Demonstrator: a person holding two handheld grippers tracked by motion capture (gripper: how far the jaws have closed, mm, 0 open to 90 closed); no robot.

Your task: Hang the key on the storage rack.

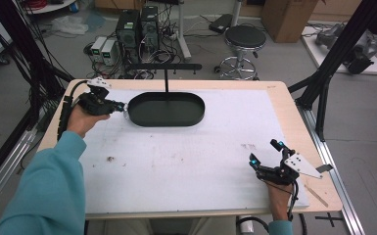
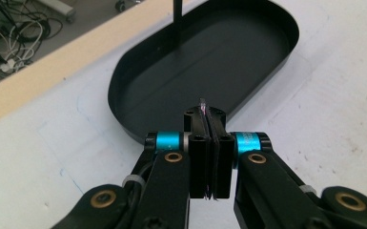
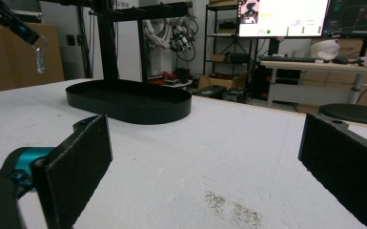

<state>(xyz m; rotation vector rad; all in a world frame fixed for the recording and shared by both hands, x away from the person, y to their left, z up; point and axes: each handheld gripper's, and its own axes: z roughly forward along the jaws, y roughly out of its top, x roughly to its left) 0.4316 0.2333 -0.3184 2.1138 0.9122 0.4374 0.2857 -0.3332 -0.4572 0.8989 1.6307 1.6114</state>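
Left gripper (image 1: 119, 105) fingers pressed together; right gripper (image 1: 264, 152) fingers spread.

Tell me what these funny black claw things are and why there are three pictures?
A person sits at a white table with a hand-held gripper, a sort of claw with two jaws, in each hand. One picture comes from a camera up high; the other two come from little cameras riding on the claws. The left gripper is squeezed shut on something small, thin and clear, held up beside the black oval tray. I can't tell exactly what it is. A thin black stand rises from the tray. The right gripper rests near the table's corner, open and holding nothing.
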